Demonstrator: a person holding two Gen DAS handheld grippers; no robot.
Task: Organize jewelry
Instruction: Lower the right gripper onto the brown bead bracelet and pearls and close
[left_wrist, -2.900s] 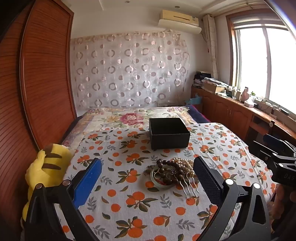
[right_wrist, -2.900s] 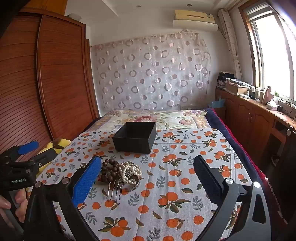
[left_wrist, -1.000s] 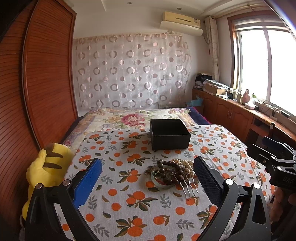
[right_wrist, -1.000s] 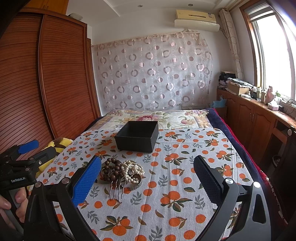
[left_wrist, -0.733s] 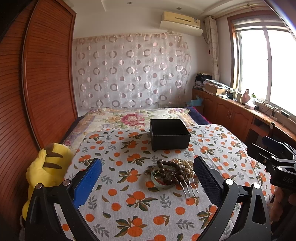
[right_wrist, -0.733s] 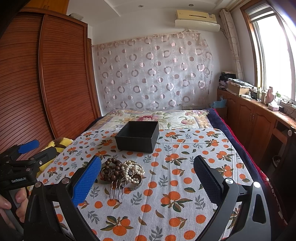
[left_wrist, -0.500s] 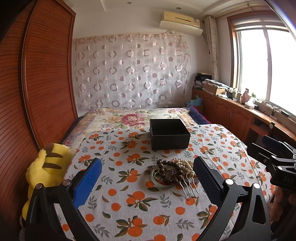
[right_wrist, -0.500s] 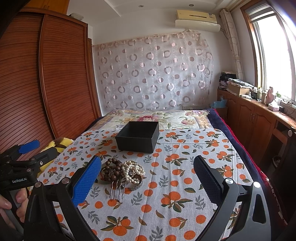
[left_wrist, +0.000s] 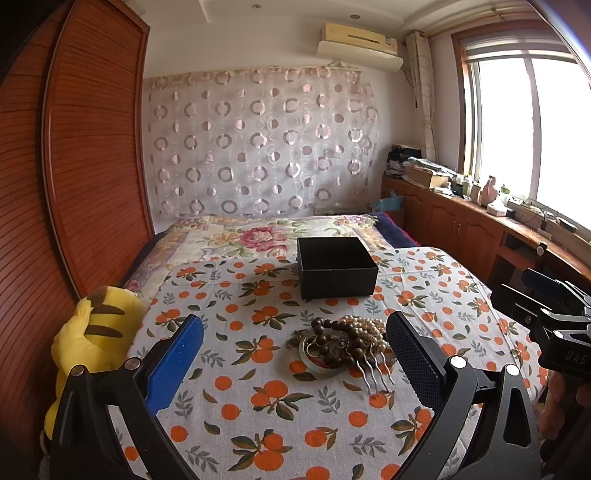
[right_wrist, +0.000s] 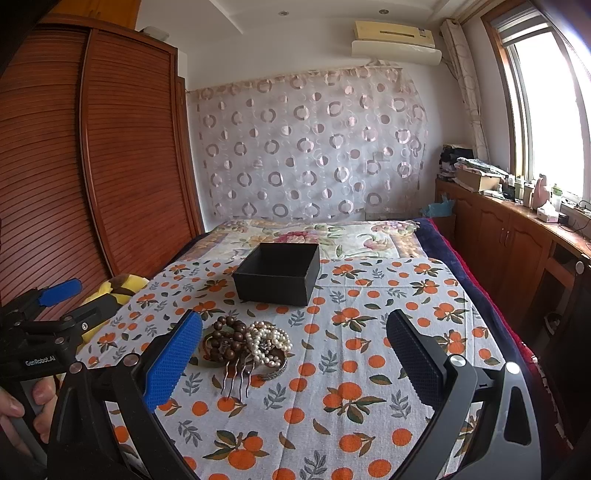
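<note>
A pile of jewelry (left_wrist: 341, 345) lies on the orange-print cloth: dark wooden beads, pearl strands, a bangle and a metal hair comb (left_wrist: 373, 373). It also shows in the right wrist view (right_wrist: 245, 345). An open black box (left_wrist: 334, 271) stands behind it, seen too in the right wrist view (right_wrist: 277, 273). My left gripper (left_wrist: 293, 356) is open and empty, held above the cloth with the pile between its fingers in view. My right gripper (right_wrist: 293, 354) is open and empty, the pile by its left finger.
The cloth covers a bed (left_wrist: 258, 236) with a floral quilt behind. A yellow plush toy (left_wrist: 88, 336) lies at the left edge by the wooden wardrobe (left_wrist: 85, 166). Wooden cabinets (right_wrist: 509, 232) run under the window on the right.
Both views have shifted only slightly; the grippers stay open and the jewelry and box have not moved.
</note>
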